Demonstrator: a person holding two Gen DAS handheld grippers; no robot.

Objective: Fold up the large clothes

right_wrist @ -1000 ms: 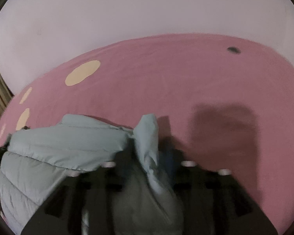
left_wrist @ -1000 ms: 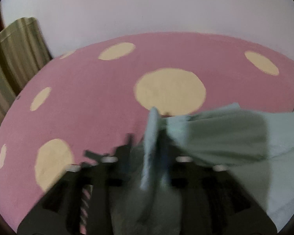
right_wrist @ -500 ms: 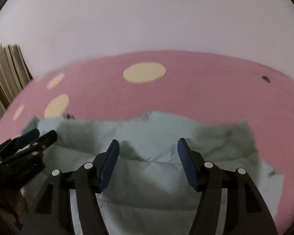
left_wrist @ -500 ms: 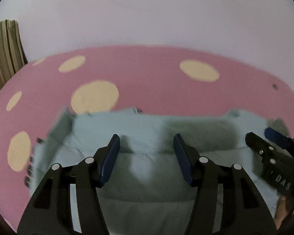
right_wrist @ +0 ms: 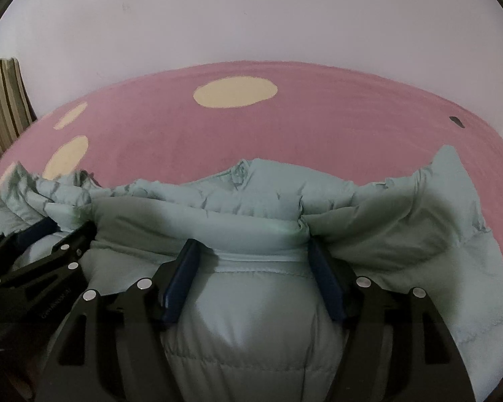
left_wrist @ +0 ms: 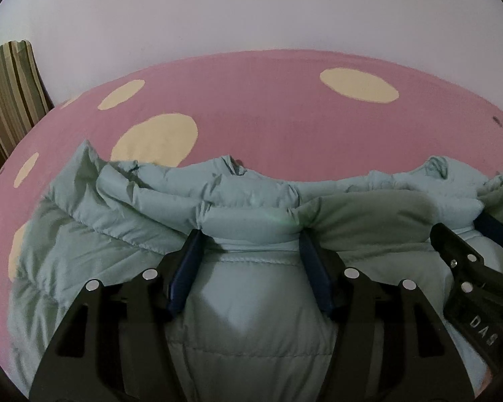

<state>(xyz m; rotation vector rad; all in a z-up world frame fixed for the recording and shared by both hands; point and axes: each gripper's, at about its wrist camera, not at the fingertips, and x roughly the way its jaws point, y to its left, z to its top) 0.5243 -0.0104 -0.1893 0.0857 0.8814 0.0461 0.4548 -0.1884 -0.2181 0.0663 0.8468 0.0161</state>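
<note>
A pale green puffer jacket (left_wrist: 251,318) lies on a pink bedspread (left_wrist: 268,117) with cream dots. Its far part is turned back over itself in a thick rolled edge (left_wrist: 251,201) just past my fingertips. My left gripper (left_wrist: 250,238) hovers low over the jacket; its jaws are opening, and padded fabric bulges between them with the pads not pressing on it. My right gripper (right_wrist: 253,244) stands the same way beside it, jaws opening, over the right part of the jacket (right_wrist: 251,318). Each wrist view shows the other gripper: right gripper (left_wrist: 472,234), left gripper (right_wrist: 60,234).
A pale wall (left_wrist: 251,10) rises behind the bed. Striped fabric (left_wrist: 10,100) hangs at the far left edge. A small dark mark (right_wrist: 456,122) sits on the bedspread at the far right. Bare bedspread stretches beyond the jacket.
A second ago each gripper was shut on a pinch of jacket fabric. Both have let go, and the fabric now lies as a folded edge in front of them.
</note>
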